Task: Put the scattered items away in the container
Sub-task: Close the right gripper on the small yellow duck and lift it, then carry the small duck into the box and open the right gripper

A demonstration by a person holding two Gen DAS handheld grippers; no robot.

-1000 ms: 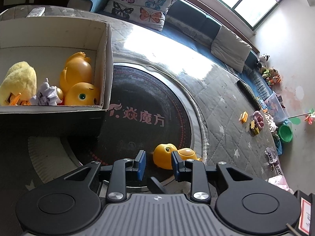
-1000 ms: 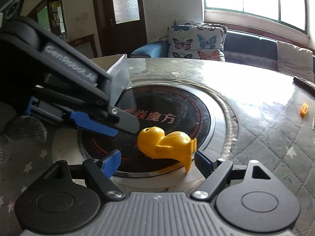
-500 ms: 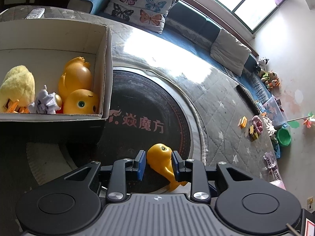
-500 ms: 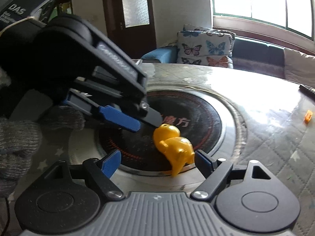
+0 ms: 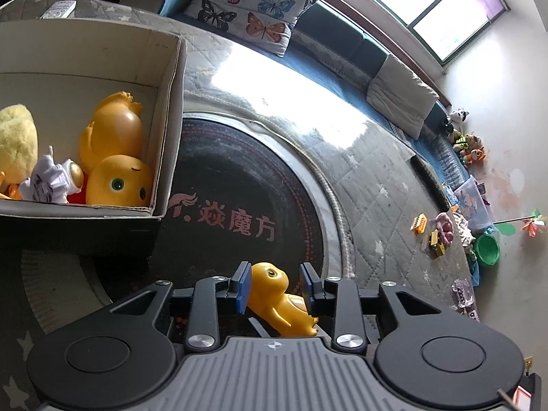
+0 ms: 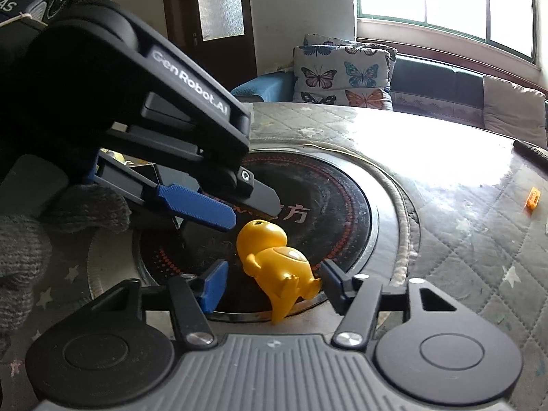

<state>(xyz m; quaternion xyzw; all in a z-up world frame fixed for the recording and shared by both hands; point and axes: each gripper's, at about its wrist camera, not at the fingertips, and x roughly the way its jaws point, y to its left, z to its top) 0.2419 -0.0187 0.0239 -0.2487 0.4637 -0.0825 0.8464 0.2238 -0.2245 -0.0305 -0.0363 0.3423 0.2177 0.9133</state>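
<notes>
The small yellow duck [image 6: 277, 267] lies on the dark round plate [image 5: 239, 178], between both grippers. Right gripper [image 6: 272, 286] is closing, only its right pad touching the tail; left gripper [image 5: 275, 286] is spreading, gripping nothing. Let 1 take it (right's closer), then carry to the box [image 5: 171, 109].

Butterfly cushion [image 5: 253, 7], green bowl [image 5: 488, 249]

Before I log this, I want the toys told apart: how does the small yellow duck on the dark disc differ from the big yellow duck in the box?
The small duck is far smaller than the big duck. The small duck lies on the dark disc between gripper fingers; the big duck lies in the box, beside other toys. Both are glossy yellow plastic, lying down.
</notes>
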